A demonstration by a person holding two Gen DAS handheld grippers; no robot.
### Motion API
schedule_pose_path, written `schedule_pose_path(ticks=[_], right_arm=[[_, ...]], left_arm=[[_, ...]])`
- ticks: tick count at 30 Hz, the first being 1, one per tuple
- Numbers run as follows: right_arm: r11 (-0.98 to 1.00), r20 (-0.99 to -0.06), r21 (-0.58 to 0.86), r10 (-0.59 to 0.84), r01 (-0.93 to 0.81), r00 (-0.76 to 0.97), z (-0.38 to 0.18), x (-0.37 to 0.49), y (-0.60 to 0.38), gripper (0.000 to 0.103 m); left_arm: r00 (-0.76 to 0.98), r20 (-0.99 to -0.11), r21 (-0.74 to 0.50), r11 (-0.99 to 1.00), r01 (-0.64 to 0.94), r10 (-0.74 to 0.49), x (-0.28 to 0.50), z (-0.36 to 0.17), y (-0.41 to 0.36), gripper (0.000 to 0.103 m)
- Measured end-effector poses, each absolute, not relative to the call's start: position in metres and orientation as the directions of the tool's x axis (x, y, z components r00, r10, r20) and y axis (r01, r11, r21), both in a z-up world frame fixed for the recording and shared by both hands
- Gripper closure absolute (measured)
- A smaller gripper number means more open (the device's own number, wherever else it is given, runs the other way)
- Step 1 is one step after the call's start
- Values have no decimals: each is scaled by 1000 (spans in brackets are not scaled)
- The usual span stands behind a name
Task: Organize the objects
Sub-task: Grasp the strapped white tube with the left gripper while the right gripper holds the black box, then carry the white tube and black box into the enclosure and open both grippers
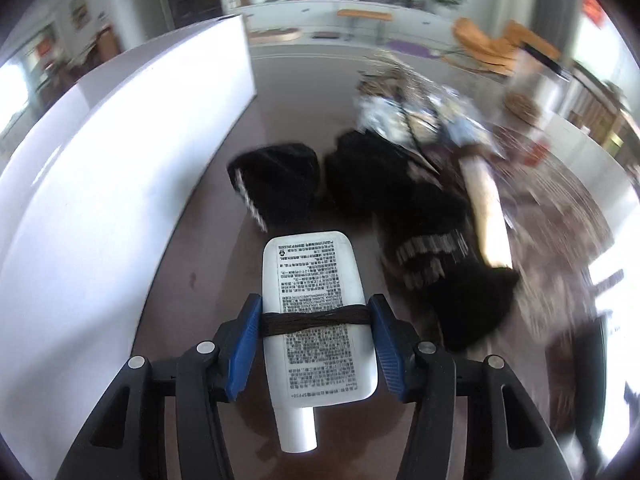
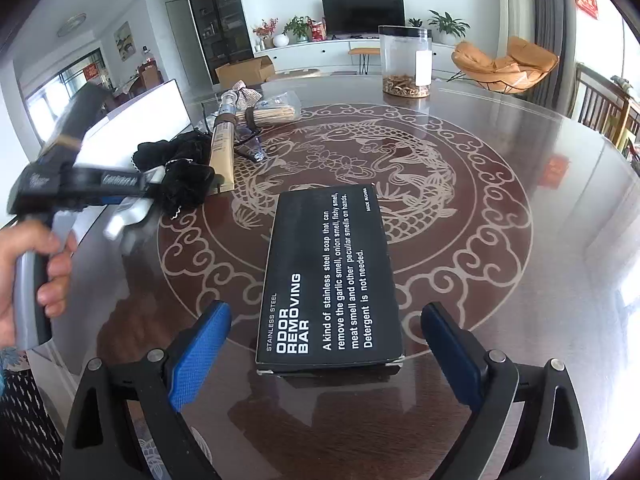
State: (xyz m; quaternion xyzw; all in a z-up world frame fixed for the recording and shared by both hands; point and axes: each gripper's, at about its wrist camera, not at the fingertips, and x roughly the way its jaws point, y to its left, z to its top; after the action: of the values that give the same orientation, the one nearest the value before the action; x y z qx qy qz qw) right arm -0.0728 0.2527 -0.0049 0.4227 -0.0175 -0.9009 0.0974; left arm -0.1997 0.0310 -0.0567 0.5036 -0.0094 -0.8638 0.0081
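white tube clamped in the left gripper, black box between the open right one

white tube, printed with small black text and wrapped once by a dark hair band, sits between the blue pads of the left gripper. the pads press on its two sides at the band, so the jaws are closed on it at a middling width. its cap end points back toward the camera and its flat crimped end points away over the table.

just beyond the tube's far end lies a heap of black lace cloth, blurred, with a beige tube lying along the far right side of the heap. left of the tube stands a white box with a tall plain wall.

from the right wrist view, the right gripper stands wide open, nothing pressed by its blue pads. a black box printed "odor removing bar" lies flat on the table between and beyond the fingers, apart from both pads. left of that box a hand holds the handle of the left gripper, blurred, with the white tube in it, low over the table's left edge. beyond that are the black cloth, the beige tube and a bundle of sticks. a clear jar with a dark lid stands well beyond the black box, at the table's far side.
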Motion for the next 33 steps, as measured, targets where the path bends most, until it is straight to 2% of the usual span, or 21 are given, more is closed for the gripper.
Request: schedule_pose_path(ticks=[5,6,7,9,13,14,15,16,17,20,22,23,33], right_arm=[[-981,-760,109,-187,160,-623,-5,-73,252,7],[-981,-761,107,-184,160,-622,-5,-74,252,7],[-982,-762,104,-183,160,-621,-6,-74,252,7],[-983,-765,98,-174,155,-620,-6,-75,251,7],[-983,-783,111,-177,146,-596,-10,-79,253,6],[-981,-786,117,-187,156,-589,-9,-80,252,6],[-979,-792,120,-195,166,-578,-8,-82,252,6],[-975,-803,129,-210,181,-558,-7,-85,252,6],[-970,-816,138,-227,202,-532,-5,-90,251,6],[-962,-876,86,-198,260,-440,-2,-111,244,7],[-951,-907,61,-180,303,-380,-3,-126,240,34],[-950,-909,21,-148,312,-391,-1,-130,239,44],[-940,-884,111,-241,322,-401,31,-116,236,44]], left_arm=[[-495,-864,-29,-991,-127,89,-133,-55,22,49],[-494,-864,-36,-990,-135,99,-127,-55,20,46],[-490,-866,-41,-990,-133,102,-120,-55,18,36],[-481,-871,-47,-993,-112,96,-114,-54,11,25],[-489,-872,22,-996,-87,24,-108,-58,13,24],[-485,-874,21,-996,-84,22,-96,-60,16,25],[-481,-876,11,-997,-78,28,-91,-60,14,32],[-488,-872,14,-997,-80,27,-88,-59,14,46],[-498,-867,18,-996,-88,28,-86,-59,16,49],[-519,-854,13,-997,-70,26,-74,-59,14,49],[-524,-851,4,-998,-62,30,-70,-59,14,50],[-528,-848,-12,-998,-61,43,-69,-60,13,50],[-648,-746,-189,-982,-20,156,-35,-11,-11,50]])
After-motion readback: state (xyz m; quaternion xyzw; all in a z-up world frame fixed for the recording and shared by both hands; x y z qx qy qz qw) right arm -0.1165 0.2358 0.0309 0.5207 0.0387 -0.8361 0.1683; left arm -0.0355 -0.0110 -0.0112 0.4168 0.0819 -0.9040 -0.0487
